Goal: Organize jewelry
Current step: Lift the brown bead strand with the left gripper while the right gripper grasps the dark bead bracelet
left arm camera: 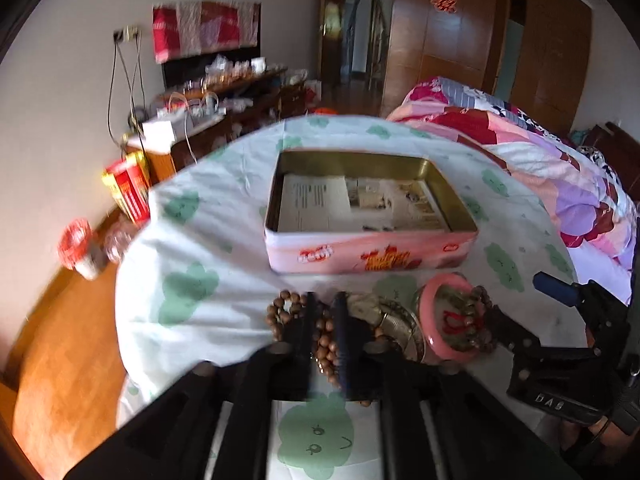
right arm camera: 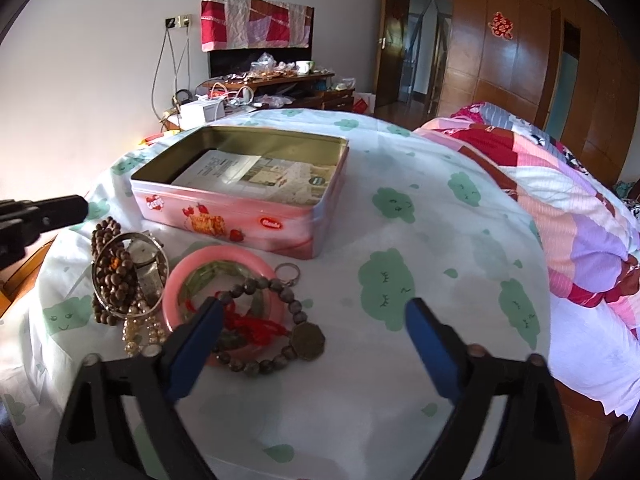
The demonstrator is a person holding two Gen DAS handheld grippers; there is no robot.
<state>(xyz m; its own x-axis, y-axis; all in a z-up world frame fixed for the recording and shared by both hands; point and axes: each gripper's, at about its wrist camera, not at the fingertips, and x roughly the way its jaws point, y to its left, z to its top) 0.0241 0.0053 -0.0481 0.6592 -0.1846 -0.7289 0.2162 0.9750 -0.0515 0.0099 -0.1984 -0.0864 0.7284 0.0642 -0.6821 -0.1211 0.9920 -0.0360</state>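
The jewelry lies in a heap at the lower middle of the left wrist view and lower left of the right wrist view, on a white sheet [right arm camera: 440,216] printed with green smiling clouds. A string of brown wooden beads [left arm camera: 326,344] sits between the fingers of the left gripper [left arm camera: 325,320], whose jaws stand narrowly apart around it; whether the pads press on the beads cannot be told. Beside the beads are a metal wristwatch [right arm camera: 146,264] inside a silvery bangle [right arm camera: 100,276], a smooth pink bangle [right arm camera: 224,264], a greenish bangle with red cord [right arm camera: 252,326], a darker bead bracelet carrying a many-sided bronze coin [right arm camera: 307,340], and a small key ring [right arm camera: 287,271].

The right gripper [right arm camera: 316,316] has blue-padded jaws spread wide and empty; its left finger is over the pink bangle's edge, its right one over bare sheet. In the left wrist view its body at lower right reads "DAS".

Above the heap stands an open pink tin [right arm camera: 240,216], rectangular with rounded corners and a gold inside, printed with a cake, strawberries and red logos too blurred to read; printed paper lies in it.

A patchwork quilt [right arm camera: 560,200] fills the right. Further back are a cluttered dark wooden desk [right arm camera: 280,80], wooden wardrobe doors with a red paper cutout [right arm camera: 502,25], a white wall and an orange wood floor [left arm camera: 60,360]
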